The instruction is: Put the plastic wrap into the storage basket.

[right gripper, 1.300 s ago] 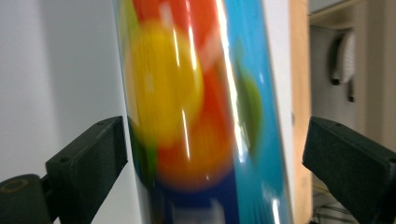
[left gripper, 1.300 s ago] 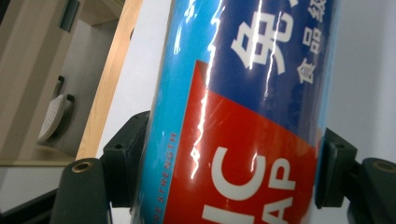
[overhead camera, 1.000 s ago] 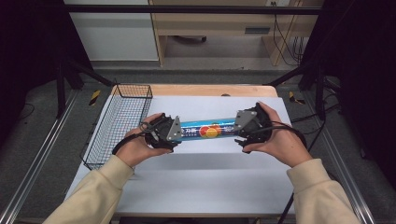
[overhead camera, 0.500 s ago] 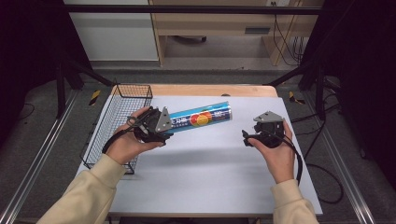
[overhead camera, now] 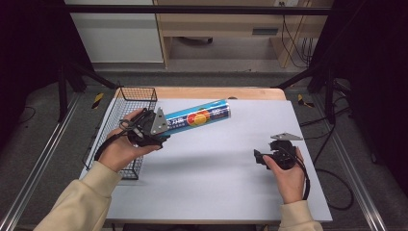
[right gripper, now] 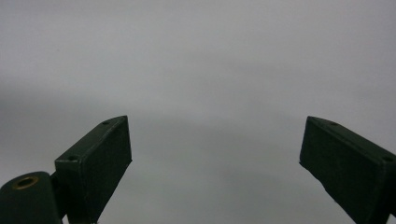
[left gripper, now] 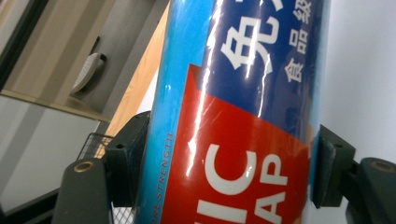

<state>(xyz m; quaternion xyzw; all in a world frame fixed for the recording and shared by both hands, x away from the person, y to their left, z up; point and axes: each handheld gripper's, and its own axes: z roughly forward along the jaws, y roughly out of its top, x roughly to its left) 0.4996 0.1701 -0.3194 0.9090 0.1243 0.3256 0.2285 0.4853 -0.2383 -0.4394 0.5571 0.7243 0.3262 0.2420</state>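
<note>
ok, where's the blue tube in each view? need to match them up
High view: blue tube lies left of centre, tilted, its left end in the left gripper beside the wire basket.
Left gripper view: tube runs up the middle, clamped between the two jaws.
Right gripper view: not in it; open jaws over the grey table top.
Shared landmark: the wire basket, at the lower left in the left gripper view.

We see open grey table (overhead camera: pixel 211 163) between our two hands, free for passing. On the left edge the wire basket (overhead camera: pixel 126 108) blocks the way, and the blue tube (overhead camera: pixel 197 117) slants across the far middle, off the table.
</note>
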